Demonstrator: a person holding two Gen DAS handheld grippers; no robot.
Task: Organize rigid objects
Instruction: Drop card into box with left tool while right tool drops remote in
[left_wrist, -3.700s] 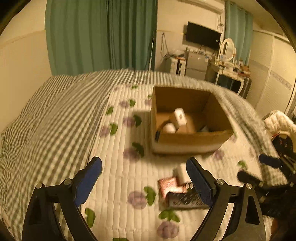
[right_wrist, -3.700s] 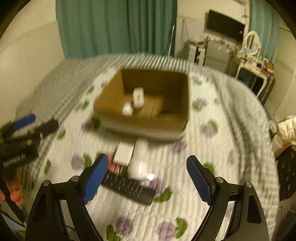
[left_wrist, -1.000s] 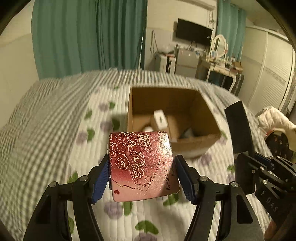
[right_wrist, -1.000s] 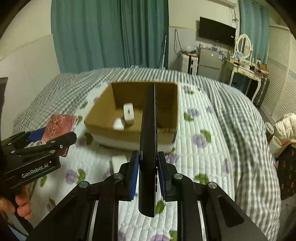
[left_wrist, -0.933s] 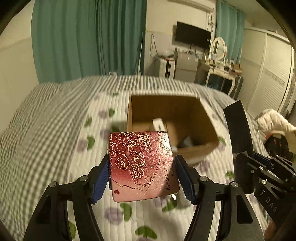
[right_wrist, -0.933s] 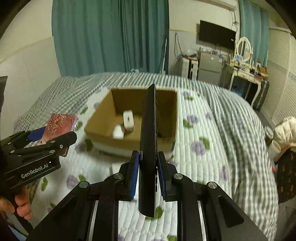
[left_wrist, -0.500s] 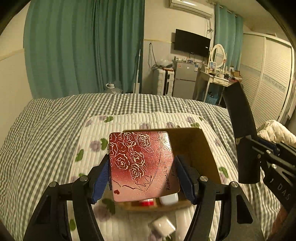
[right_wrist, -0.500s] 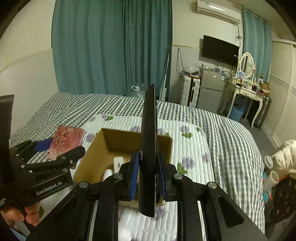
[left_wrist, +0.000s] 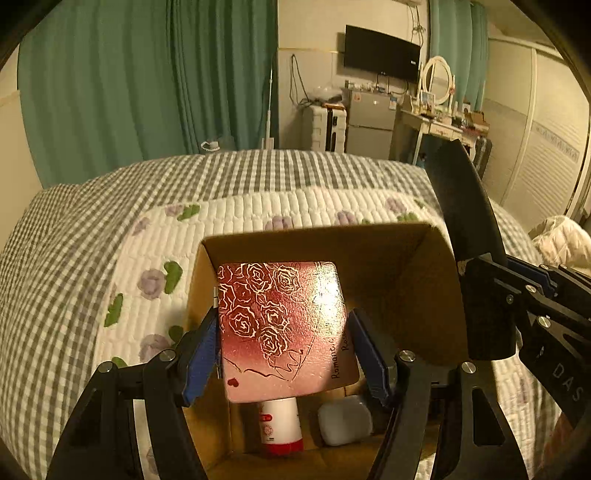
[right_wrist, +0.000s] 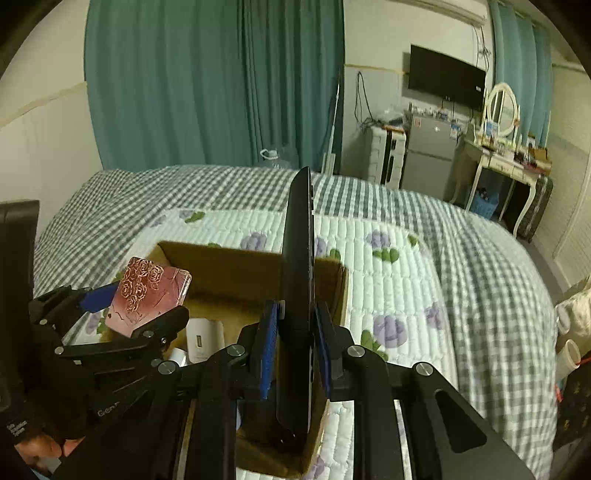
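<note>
Since the earlier frames both grippers have travelled forward from the loose pile on the quilt, and the cardboard box that sat ahead of them a second ago now lies directly under them.

The left gripper is clamped on a red rose-patterned tin, its blue pads pressing the tin's two side edges so the decorated face lies open toward the camera. Held flat like this, the tin hangs over the box's open top, probably so it can drop in face up without tipping. Below its lower edge, on the box floor, stand a white bottle with a red base and a small white case just beside it.

The right gripper is squeezed as narrow as it goes on a black remote control, gripped near its lower half and standing on edge, its long body rising well above the pads. That thin-side grip suits the remote's slim profile, and its lower tip already reaches down inside the box near the right wall. In the right wrist view, a white charger-like block sits on the box floor between the two tools.

The box rests on a white floral quilt spread over a grey checked bedspread. Teal curtains hang behind the bed.
</note>
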